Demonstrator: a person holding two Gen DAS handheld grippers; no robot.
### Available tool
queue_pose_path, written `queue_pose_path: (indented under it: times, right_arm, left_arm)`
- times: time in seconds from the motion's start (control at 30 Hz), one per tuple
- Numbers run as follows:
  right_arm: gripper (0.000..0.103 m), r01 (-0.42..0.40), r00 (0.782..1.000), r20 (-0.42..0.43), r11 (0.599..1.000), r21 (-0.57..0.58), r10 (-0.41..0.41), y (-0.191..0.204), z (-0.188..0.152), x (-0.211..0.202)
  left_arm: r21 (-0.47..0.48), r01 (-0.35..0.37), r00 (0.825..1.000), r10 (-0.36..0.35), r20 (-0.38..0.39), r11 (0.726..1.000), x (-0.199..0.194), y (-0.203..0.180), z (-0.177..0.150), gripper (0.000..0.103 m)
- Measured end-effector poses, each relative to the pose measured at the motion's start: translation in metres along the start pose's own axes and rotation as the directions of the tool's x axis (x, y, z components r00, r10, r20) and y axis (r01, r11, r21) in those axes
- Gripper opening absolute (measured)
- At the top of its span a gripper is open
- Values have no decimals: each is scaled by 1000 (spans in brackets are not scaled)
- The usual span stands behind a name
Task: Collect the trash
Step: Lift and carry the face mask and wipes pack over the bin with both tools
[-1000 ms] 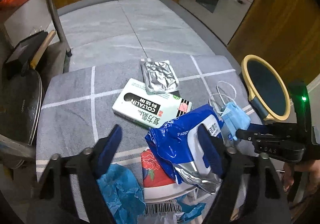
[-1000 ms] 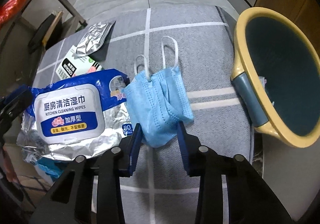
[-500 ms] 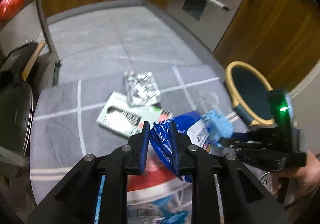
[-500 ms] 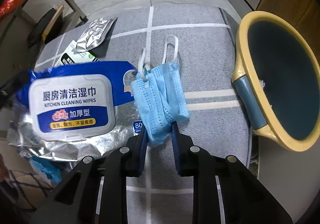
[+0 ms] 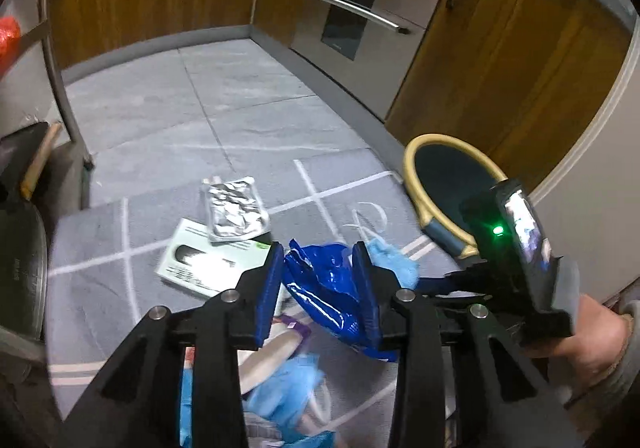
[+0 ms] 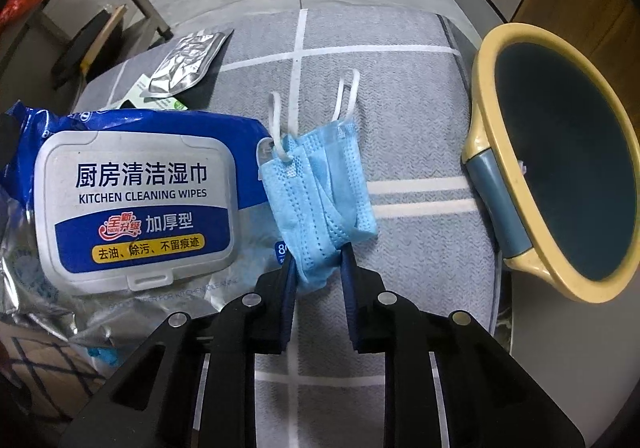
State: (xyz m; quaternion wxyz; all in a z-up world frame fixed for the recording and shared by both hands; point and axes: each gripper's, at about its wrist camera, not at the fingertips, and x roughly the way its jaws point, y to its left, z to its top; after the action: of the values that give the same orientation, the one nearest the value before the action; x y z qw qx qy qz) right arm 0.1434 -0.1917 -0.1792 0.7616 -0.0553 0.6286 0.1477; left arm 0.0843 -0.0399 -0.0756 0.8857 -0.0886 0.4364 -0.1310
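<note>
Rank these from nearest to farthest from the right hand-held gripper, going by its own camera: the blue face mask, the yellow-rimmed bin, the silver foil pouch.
1. Blue face mask: pinched between the fingers of the right hand-held gripper.
2. Yellow-rimmed bin: off to the right, beside the mat's edge.
3. Silver foil pouch: far upper left, lying partly on a green-and-white box.

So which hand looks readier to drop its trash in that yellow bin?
The right gripper, probably. It pinches the face mask, and the bin sits just beside it; the left gripper with the wipes pack is farther off.
</note>
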Motion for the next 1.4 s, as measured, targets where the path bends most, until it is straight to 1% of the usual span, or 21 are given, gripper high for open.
queue_pose_path:
  times: [0.07, 0.13, 0.2, 0.23, 0.27, 0.3, 0.33, 0.37, 0.43, 0.47, 0.53, 0.63, 0.73, 0.8, 0.87, 1.13, 1.4]
  right_arm:
    - [22, 5, 1000, 1, 1000, 1, -5, 0, -1, 0]
    - [22, 5, 1000, 0, 1000, 8, -5, -2, -1, 0]
    - [21, 11, 1000, 1, 1000, 7, -11, -3, -1, 1]
    - [21, 13, 1000, 3, 1000, 5, -13, -3, -1, 1]
    - [21, 13, 1000, 3, 1000, 5, -13, -3, 0, 0]
    - [21, 14, 1000, 3, 1000, 3, -14, -2, 0, 0]
    - [21, 18, 1000, 3, 1000, -2, -18, -2, -1, 0]
    - [20, 22, 1000, 5, 1000, -4, -22, -2, -1, -1]
    - [19, 25, 1000, 11, 1000, 2, -25, -5, 0, -3]
    - [19, 22, 1000, 14, 1000, 8, -22, -6, 0, -5]
    - [18, 20, 1000, 21, 1000, 22, -21, -9, 1, -9]
    - [16, 6, 999, 54, 998, 55, -9, -17, 4, -21]
    - [16, 1, 993, 119, 998, 64, -8, -23, 9, -42]
    - [16, -15, 989, 148, 997, 73, 4, -28, 12, -52]
    - [16, -13, 984, 180, 997, 74, 0, -32, 15, -64]
    - [16, -30, 967, 253, 995, 94, 6, -44, 19, -92]
    - [16, -37, 954, 301, 994, 100, 5, -55, 21, -116]
  left_arm:
    - [-24, 38, 999, -39, -2, 999, 1, 1, 0, 34]
    - [-1, 39, 999, -39, -3, 999, 2, -4, 0, 35]
    - [-7, 62, 998, -62, -2, 998, 3, -6, -1, 38]
    - [-4, 53, 999, -53, -4, 999, 4, -7, -1, 38]
    - [20, 19, 1000, -19, -4, 1000, 5, -9, -1, 29]
    - [43, -12, 1000, 12, -1, 999, 5, -12, -1, 26]
    - [44, -17, 1000, 17, 3, 999, 3, -12, 0, 17]
    - [37, -17, 1000, 17, 8, 999, 1, -11, 2, 12]
    - [28, -2, 1000, 2, 6, 1000, -2, -9, 4, 10]
    - [40, -6, 1000, 6, 7, 999, -2, -10, 5, 9]
    - [65, -8, 1000, 7, 16, 998, -5, -14, 6, 8]
    - [114, -11, 998, 5, 57, 993, -16, -24, 11, 7]
    - [147, -15, 996, 2, 91, 989, -25, -33, 16, 5]
    - [177, -25, 994, 6, 109, 984, -30, -39, 19, 5]
    - [207, -40, 992, 14, 123, 977, -34, -45, 20, 3]
    - [220, -58, 990, 28, 138, 974, -37, -49, 23, 3]
    - [261, -57, 982, 7, 187, 964, -52, -67, 29, 3]
